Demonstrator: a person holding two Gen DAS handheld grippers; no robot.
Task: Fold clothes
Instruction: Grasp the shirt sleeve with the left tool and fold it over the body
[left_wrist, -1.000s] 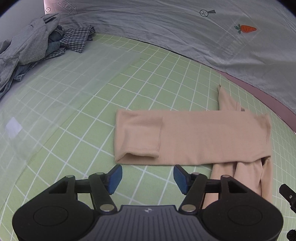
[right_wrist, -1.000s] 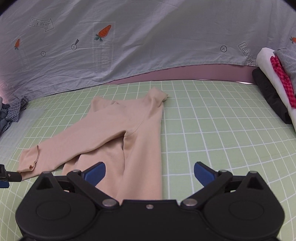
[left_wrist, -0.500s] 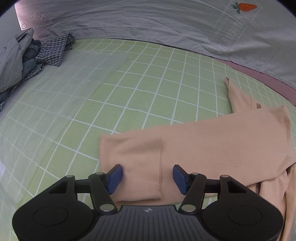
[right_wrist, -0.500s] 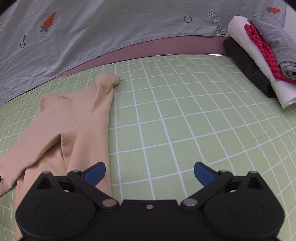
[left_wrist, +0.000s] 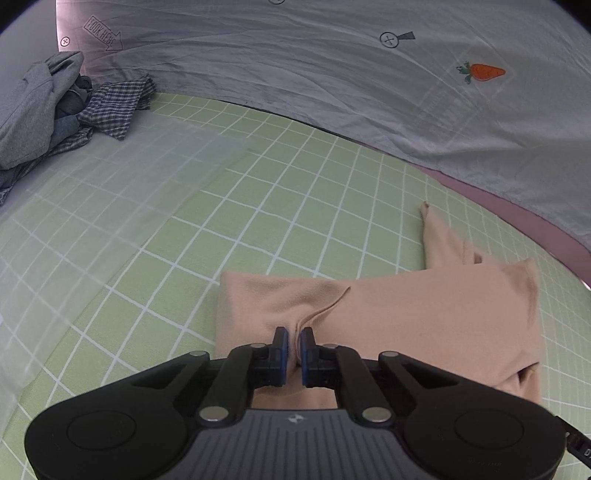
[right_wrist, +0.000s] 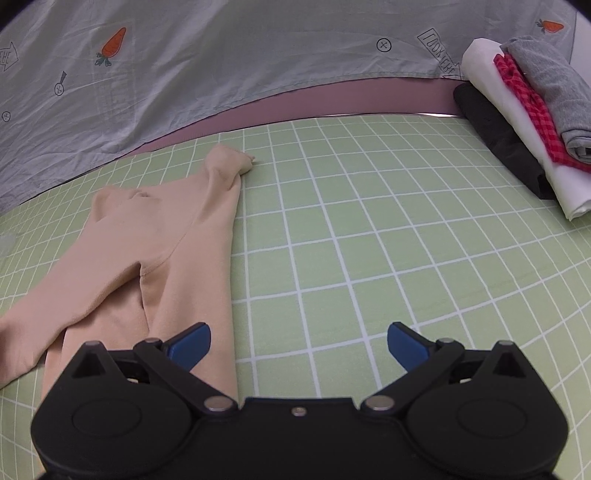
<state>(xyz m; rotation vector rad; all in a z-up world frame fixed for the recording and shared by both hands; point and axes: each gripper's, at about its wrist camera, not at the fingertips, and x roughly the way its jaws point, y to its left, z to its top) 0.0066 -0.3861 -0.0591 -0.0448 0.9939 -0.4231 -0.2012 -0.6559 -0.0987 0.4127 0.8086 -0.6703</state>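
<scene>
A beige long-sleeved top (left_wrist: 406, 317) lies on the green gridded mat (left_wrist: 258, 206). One sleeve is folded across the body. My left gripper (left_wrist: 291, 345) is shut on the cuff end of that sleeve, and the cloth bunches into a ridge between the blue pads. In the right wrist view the same top (right_wrist: 155, 251) lies at the left. My right gripper (right_wrist: 298, 341) is open and empty, with its left pad over the top's right edge and its right pad over bare mat.
A heap of unfolded grey and checked clothes (left_wrist: 55, 110) lies at the far left. A stack of folded clothes (right_wrist: 524, 122) stands at the far right. A grey sheet with carrot prints (right_wrist: 221, 55) hangs behind the mat.
My left gripper moved forward over the sleeve cuff and closed on it, bunching the cloth. My right gripper swung to the right and stayed open.
</scene>
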